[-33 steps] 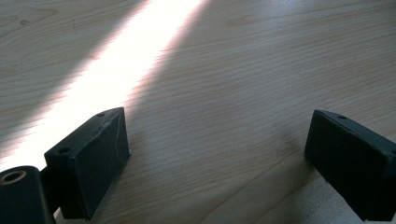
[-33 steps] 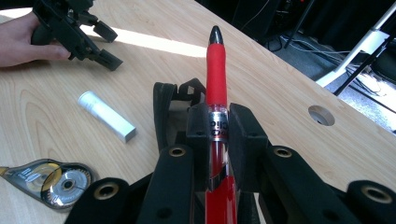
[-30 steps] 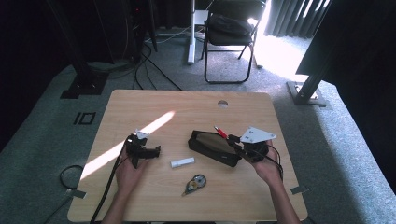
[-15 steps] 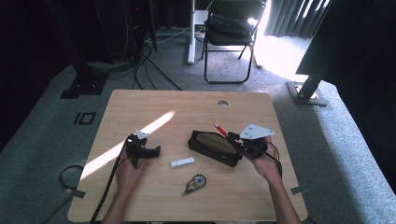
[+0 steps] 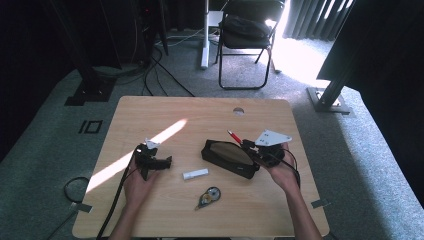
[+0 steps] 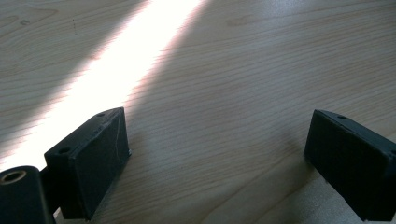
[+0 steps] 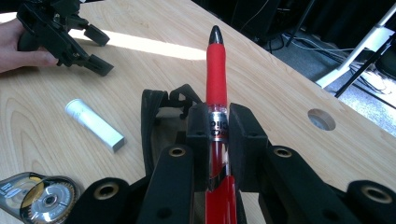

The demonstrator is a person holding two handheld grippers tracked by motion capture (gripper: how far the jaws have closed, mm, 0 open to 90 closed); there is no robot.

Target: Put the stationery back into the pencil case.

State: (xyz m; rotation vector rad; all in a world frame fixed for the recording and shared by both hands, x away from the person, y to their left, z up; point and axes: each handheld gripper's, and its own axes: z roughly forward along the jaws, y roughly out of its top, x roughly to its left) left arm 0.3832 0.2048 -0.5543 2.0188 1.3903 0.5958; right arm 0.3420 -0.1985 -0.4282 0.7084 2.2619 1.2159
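My right gripper (image 7: pixel 217 133) is shut on a red pen (image 7: pixel 216 60) with a black tip, held over the right end of an open black pencil case (image 7: pixel 154 121). From above, the right gripper (image 5: pixel 248 146) sits at the case's (image 5: pixel 227 157) right end and the pen (image 5: pixel 234 137) points up-left past it. My left gripper (image 5: pixel 165 161) rests on the table at the left, held in a hand, open. In its own view the left gripper (image 6: pixel 217 154) has its jaws wide apart over bare wood, with nothing between them.
A white tube-shaped eraser (image 5: pixel 195 174) lies in front of the case, and a correction tape dispenser (image 5: pixel 208 197) lies nearer the front edge. The wooden table (image 5: pixel 200 112) has a round cable hole (image 5: pixel 238 110) at the back. A folding chair (image 5: pixel 245 35) stands beyond the table.
The right gripper with the pen has shifted slightly left toward the case. The left gripper has stayed where it was.
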